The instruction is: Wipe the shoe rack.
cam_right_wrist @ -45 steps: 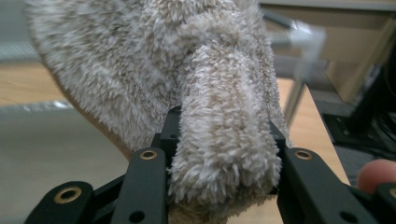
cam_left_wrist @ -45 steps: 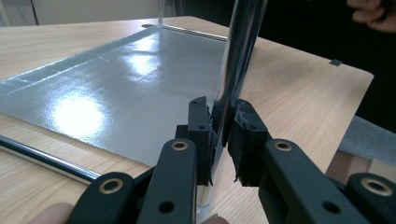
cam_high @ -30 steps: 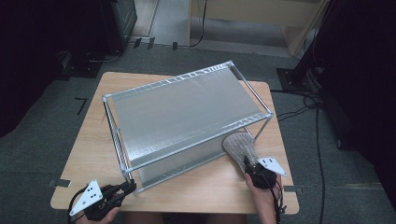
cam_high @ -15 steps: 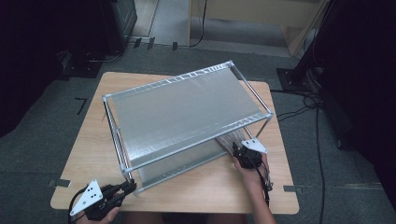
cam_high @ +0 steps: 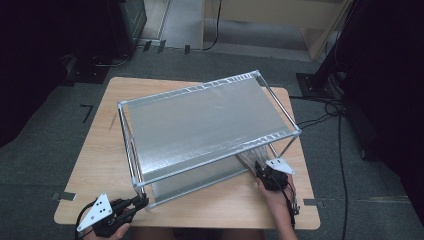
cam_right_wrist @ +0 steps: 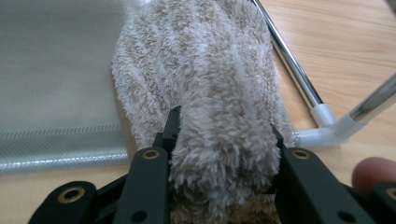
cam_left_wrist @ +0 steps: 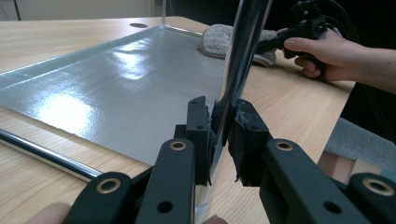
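Your left gripper (cam_high: pixel 137 203) is clamped on the near corner post (cam_left_wrist: pixel 240 60) of the metal rack (cam_high: pixel 210 117), its pads pressed against the shiny tube close to where it meets the wooden table (cam_high: pixel 100 145). Your right gripper (cam_high: pixel 260 170) grips a fluffy beige cloth (cam_right_wrist: pixel 205 84) between its jaws (they have just been closing a little further on it), and the cloth is bunched thick between the pads. That cloth lies at the rack's right end, spread partly onto the grey lower shelf (cam_right_wrist: pixel 51 70) and just beside the corner joint (cam_right_wrist: pixel 327 123) of the frame, under the upper shelf's edge.
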`<state>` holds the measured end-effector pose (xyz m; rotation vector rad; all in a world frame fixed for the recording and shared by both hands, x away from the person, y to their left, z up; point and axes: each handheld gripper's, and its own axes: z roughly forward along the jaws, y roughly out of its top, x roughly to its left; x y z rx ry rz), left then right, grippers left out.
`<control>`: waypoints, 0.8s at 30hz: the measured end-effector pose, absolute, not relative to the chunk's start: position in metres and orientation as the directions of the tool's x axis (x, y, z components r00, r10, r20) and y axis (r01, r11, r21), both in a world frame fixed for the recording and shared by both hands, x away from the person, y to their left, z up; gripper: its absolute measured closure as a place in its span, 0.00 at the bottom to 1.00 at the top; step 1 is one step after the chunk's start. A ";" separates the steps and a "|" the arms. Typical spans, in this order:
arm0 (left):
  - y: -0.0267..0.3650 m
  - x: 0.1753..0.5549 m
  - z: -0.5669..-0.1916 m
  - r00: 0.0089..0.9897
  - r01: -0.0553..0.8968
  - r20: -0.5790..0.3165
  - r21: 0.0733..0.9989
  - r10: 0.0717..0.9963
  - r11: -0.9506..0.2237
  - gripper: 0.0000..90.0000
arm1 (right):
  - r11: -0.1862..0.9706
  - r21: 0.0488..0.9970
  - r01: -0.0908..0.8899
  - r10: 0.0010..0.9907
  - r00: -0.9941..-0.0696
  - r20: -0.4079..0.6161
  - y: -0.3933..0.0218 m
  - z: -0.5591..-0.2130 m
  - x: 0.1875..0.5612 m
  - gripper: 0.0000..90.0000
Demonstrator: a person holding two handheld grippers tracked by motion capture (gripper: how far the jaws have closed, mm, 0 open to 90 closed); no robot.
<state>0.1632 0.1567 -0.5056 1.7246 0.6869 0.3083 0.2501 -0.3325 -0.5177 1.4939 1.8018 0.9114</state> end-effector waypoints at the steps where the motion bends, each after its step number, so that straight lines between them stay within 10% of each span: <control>1: 0.156 0.163 -0.506 0.791 0.279 -0.150 0.951 0.593 -0.132 0.88 | 0.128 0.822 0.555 0.985 -0.170 -0.039 -0.334 -0.518 0.246 0.73; 24: 0.152 0.163 -0.494 0.758 0.273 -0.165 0.959 0.631 -0.077 0.87 | 0.066 0.979 0.195 0.998 0.011 -0.069 -0.369 -0.440 0.196 0.70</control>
